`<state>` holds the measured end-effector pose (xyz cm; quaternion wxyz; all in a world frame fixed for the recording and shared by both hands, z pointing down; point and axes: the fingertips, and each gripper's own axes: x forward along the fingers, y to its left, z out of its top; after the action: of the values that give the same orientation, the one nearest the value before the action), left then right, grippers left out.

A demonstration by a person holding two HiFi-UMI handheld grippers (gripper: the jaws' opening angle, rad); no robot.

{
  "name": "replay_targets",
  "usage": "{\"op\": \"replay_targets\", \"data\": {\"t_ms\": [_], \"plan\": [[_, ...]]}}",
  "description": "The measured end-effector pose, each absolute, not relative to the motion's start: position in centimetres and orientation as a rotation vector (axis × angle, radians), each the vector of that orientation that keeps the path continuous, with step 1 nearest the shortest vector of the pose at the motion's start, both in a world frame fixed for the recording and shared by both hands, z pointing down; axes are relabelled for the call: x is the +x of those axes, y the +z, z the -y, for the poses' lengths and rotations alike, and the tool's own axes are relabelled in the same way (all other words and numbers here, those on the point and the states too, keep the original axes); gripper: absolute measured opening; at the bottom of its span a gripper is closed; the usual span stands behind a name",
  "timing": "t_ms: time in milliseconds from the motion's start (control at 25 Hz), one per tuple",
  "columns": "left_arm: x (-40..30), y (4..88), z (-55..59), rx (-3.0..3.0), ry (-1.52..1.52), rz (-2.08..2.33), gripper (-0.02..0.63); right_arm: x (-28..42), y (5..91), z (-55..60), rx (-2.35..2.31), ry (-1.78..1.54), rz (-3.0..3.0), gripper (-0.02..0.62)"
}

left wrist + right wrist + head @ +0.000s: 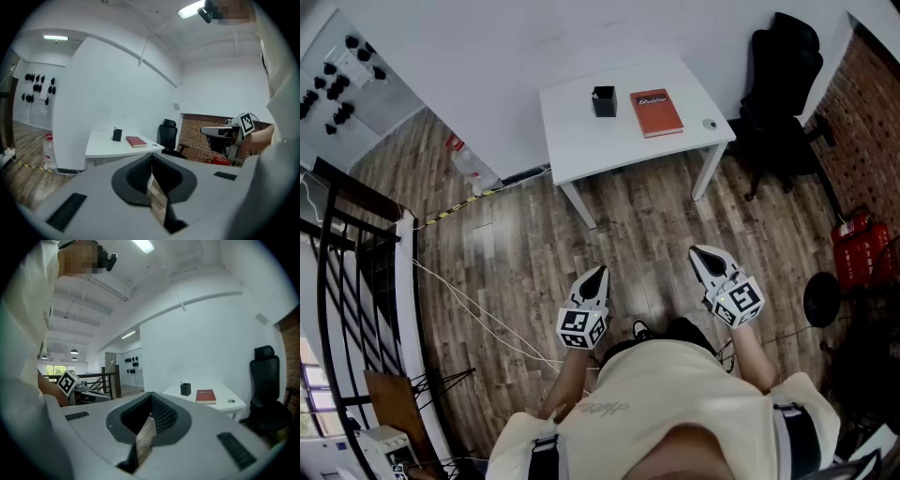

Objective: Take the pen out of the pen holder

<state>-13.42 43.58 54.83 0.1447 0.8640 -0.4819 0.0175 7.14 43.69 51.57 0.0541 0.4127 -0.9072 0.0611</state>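
progress: not started, as I judge it; nothing lifted, I stand well apart from the table (pixel 581 141) with wooden floor (pixel 534 244) between us
left to do: walk up; reach into the pen holder (pixel 604 100); grip the pen; draw it up and out
left gripper (pixel 598 274): my jaws meet at the tips; nothing between them, only floor showing through the slit behind; held low, close to my body
right gripper (pixel 698 251): same, tips together, empty; pointed toward the table
pen holder: small black square cup, upright; on the white table toward its back edge, just beside a red book (pixel 656 112), not touching it
pen: too small to make out from here; I assume it sits inside the holder
nearby: black chair (pixel 783 84) at the table's right
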Motion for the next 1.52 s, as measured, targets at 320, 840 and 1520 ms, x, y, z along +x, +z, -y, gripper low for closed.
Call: {"op": "replay_targets", "data": {"t_ms": [320, 840, 1520], "plan": [[-14.5, 55.6, -42.2, 2.494, 0.062, 1.349, 0.018, 5.9, 51.5, -42.1, 1.300, 0.215, 2.736, 0.006], [-11.8, 56.2, -35.6, 2.490, 0.115, 1.338, 0.018, 8.0, 53.5, -36.6, 1.283, 0.254, 2.699, 0.006], [-7.4, 52.6, -23.4, 2.491, 0.205, 1.510, 0.018, 13.6, 52.9, -22.4, 1.162, 0.139, 2.784, 0.006]]}}
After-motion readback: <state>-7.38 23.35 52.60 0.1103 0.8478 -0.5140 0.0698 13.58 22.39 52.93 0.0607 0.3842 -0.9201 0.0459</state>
